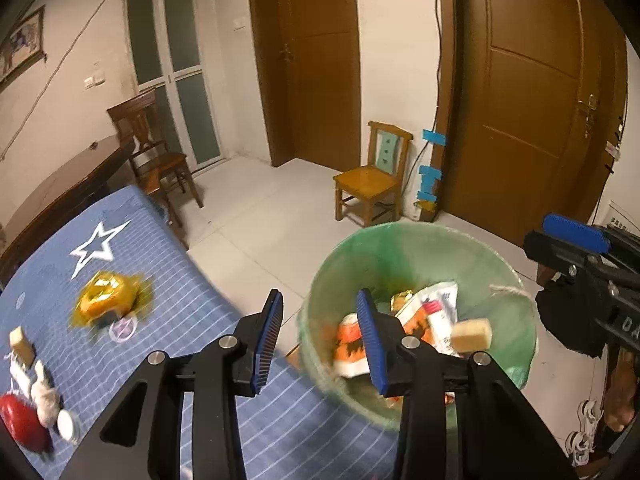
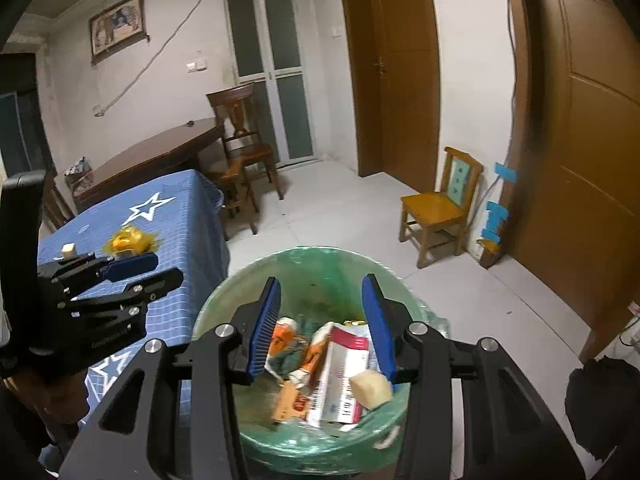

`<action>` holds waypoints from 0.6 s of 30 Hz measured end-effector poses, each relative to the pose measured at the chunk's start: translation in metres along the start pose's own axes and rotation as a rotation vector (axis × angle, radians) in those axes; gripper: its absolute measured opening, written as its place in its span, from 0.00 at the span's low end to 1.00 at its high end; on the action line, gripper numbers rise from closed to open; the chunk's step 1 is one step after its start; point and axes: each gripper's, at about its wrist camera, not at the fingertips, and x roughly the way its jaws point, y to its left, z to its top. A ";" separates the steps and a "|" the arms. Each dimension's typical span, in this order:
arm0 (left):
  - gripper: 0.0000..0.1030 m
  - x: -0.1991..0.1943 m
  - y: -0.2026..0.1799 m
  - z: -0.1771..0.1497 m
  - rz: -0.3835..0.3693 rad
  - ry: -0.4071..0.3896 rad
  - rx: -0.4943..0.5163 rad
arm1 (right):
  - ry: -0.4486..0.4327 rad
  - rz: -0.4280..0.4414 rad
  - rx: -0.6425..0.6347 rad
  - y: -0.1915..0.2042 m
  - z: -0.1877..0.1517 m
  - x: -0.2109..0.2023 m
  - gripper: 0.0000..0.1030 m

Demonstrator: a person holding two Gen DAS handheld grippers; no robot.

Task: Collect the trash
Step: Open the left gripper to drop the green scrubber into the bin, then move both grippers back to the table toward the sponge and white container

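A green-lined trash bin [image 1: 516, 308] [image 2: 304, 268] stands on the floor beside the blue table [image 1: 192, 320] [image 2: 188, 216]. It holds orange and white wrappers [image 2: 336, 364] [image 1: 424, 312]. A pale beige chunk [image 1: 471, 334] [image 2: 370, 390] is in mid-air over the bin. My right gripper [image 2: 322, 326] is open and empty directly above the bin; it also shows in the left wrist view [image 1: 576, 236]. My left gripper [image 1: 318, 338] is open and empty over the table edge next to the bin. On the table lie a yellow wrapper [image 1: 106, 300] [image 2: 128, 240], a beige cube [image 1: 20, 344] [image 2: 69, 250], white bits [image 1: 44, 392] and a red object [image 1: 22, 426].
A small yellow chair [image 1: 372, 184] [image 2: 440, 216] stands by the wall between two brown doors. A dark wooden chair [image 1: 156, 156] and a dark table [image 2: 160, 156] are behind the blue table. White tiled floor [image 1: 280, 208] lies around the bin.
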 end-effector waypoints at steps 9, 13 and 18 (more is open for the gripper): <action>0.47 -0.042 0.052 -0.033 0.041 -0.002 -0.108 | 0.034 0.105 -0.067 0.054 0.000 0.011 0.40; 0.50 -0.070 0.080 -0.044 0.083 -0.013 -0.159 | 0.072 0.182 -0.136 0.095 -0.007 0.022 0.44; 0.55 -0.109 0.144 -0.050 0.168 -0.021 -0.250 | 0.108 0.290 -0.232 0.153 -0.012 0.032 0.45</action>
